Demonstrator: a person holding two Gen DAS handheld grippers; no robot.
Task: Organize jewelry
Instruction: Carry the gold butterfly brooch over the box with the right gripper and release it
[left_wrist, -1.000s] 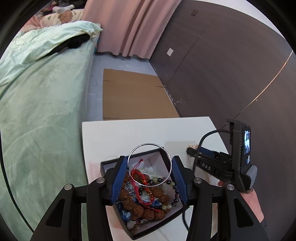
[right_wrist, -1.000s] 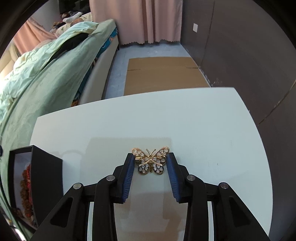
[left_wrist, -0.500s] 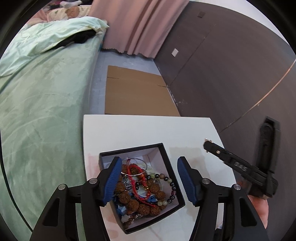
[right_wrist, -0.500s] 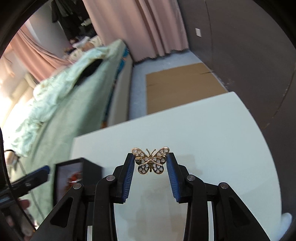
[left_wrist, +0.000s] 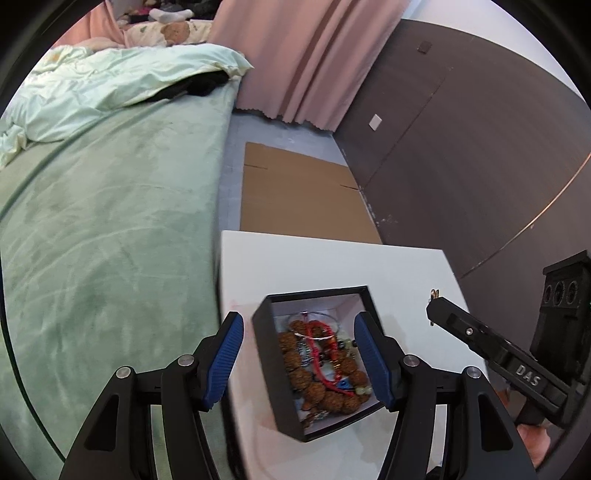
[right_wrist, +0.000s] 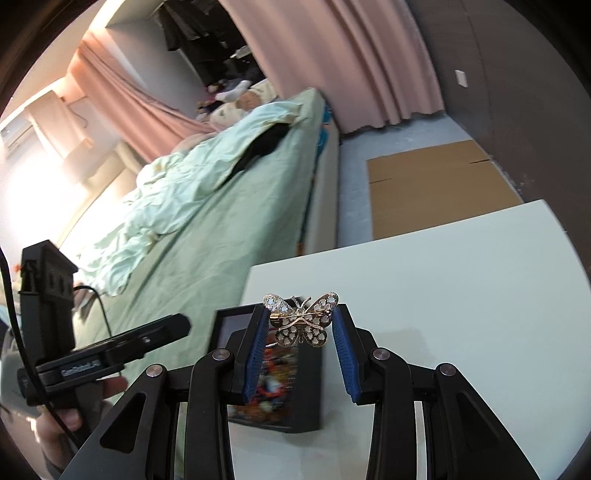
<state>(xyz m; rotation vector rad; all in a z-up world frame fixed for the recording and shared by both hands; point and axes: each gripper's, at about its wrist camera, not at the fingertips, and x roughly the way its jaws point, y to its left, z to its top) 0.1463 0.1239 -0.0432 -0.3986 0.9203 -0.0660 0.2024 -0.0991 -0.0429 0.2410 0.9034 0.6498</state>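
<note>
A black jewelry box (left_wrist: 266, 354) stands open on the white table (left_wrist: 325, 258), holding brown bead bracelets (left_wrist: 317, 391), a red cord and a silver bangle (left_wrist: 314, 325). My left gripper (left_wrist: 299, 336) is open and empty, raised above the box. My right gripper (right_wrist: 300, 319) is shut on a gold butterfly brooch (right_wrist: 301, 319) and holds it in the air over the box (right_wrist: 308, 387), which is blurred below it. The right gripper also shows at the right of the left wrist view (left_wrist: 434, 301).
A bed with a green cover (left_wrist: 103, 221) runs close along the table's left side. Flat cardboard (left_wrist: 303, 199) lies on the floor beyond the table. A dark wall (left_wrist: 461, 147) stands to the right. Pink curtains (left_wrist: 303, 55) hang at the back.
My left gripper let go of the silver bangle into the box, opened and rose. My right gripper lifted the butterfly brooch off the table and swung left over the box.
</note>
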